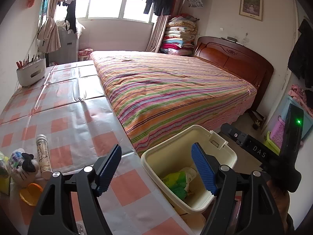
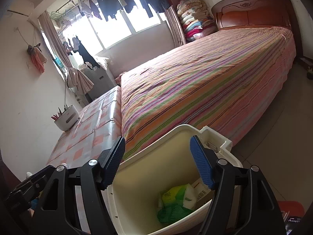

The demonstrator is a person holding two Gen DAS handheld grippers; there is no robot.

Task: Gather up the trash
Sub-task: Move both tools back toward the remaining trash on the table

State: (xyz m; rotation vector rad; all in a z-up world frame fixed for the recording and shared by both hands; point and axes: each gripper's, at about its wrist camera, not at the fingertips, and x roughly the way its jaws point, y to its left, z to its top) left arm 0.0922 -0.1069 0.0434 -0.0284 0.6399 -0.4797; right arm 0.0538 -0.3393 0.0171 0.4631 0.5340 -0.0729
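Already both the left gripper (image 1: pixel 155 169) and right gripper (image 2: pixel 157 161) hang empty with jaws apart, so a careless swing could tip the bin (image 1: pixel 225 156) or knock the tube (image 1: pixel 43 153) off the table (image 1: pixel 78 117).

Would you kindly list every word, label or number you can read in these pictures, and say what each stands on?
"DAS": on the black body of the other hand-held gripper.
Green packet in the cream bin: print too blurred to read.
Barcode label in the bin: digits too small.
Tube on the table: print unreadable.
White holder: logo too small.
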